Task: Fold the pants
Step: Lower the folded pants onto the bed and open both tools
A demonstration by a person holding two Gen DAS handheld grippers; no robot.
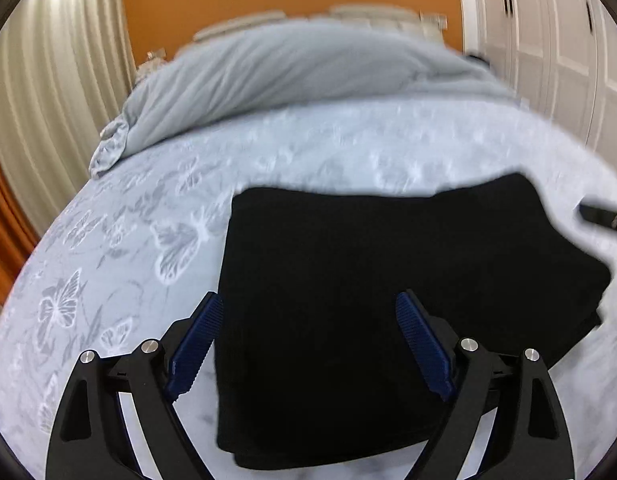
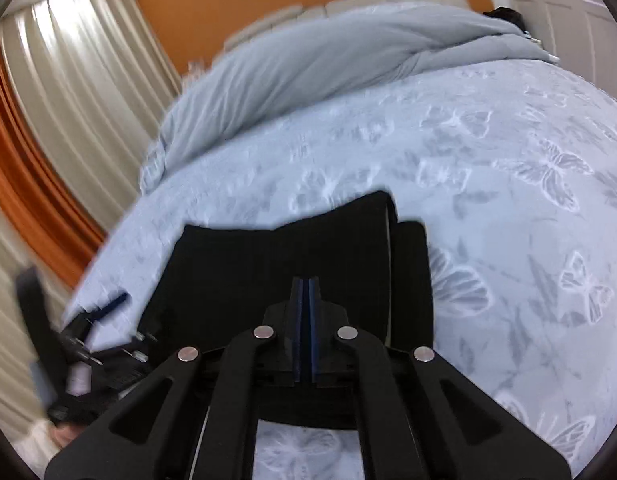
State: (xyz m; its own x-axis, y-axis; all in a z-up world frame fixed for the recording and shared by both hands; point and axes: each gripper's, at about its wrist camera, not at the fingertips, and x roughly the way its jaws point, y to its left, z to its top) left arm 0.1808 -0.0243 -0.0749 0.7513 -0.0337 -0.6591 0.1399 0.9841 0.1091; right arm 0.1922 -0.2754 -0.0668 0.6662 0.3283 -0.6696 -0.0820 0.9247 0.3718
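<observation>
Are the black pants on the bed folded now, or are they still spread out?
Folded. The black pants lie as a compact rectangle on the butterfly bedspread, with stacked layers showing at one edge in the right wrist view; no legs stretch out.

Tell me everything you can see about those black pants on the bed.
The black pants are already folded into a compact, roughly rectangular stack of soft, matte fabric; its layered edges show at one side in the right wrist view. They lie flat on the pale blue butterfly-print bedspread. The left gripper stands open above their near edge; whether it touches is unclear. No detail shows in the dark cloth.
</observation>
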